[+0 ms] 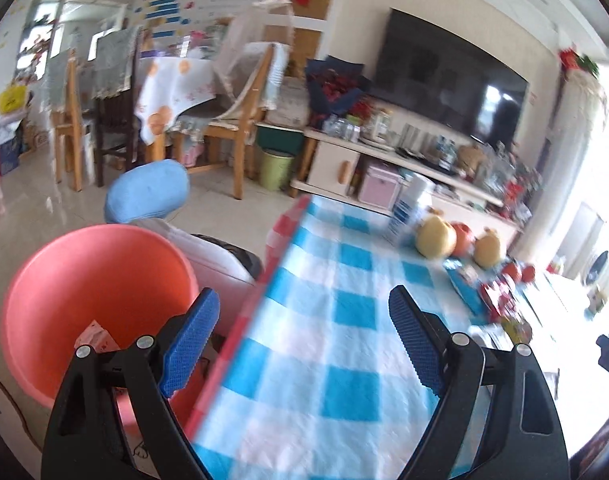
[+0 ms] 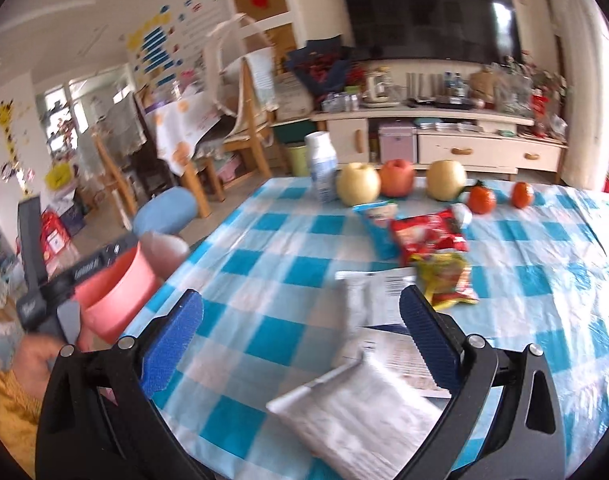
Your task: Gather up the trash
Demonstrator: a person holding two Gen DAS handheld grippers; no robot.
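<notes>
Both claws are spread wide with nothing in them: left claw (image 1: 304, 340), right claw (image 2: 302, 334). On the blue-checked bench (image 2: 264, 264): three snack wrappers, two grey mailer bags, three big fruits, two tangerines, one bottle. One pink plastic bin (image 1: 96, 300) stands beside the bench.

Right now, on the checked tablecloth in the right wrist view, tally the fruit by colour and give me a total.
Yellow fruit: 2
Red-orange apple: 1
Small orange fruit: 2
Total: 5
</notes>
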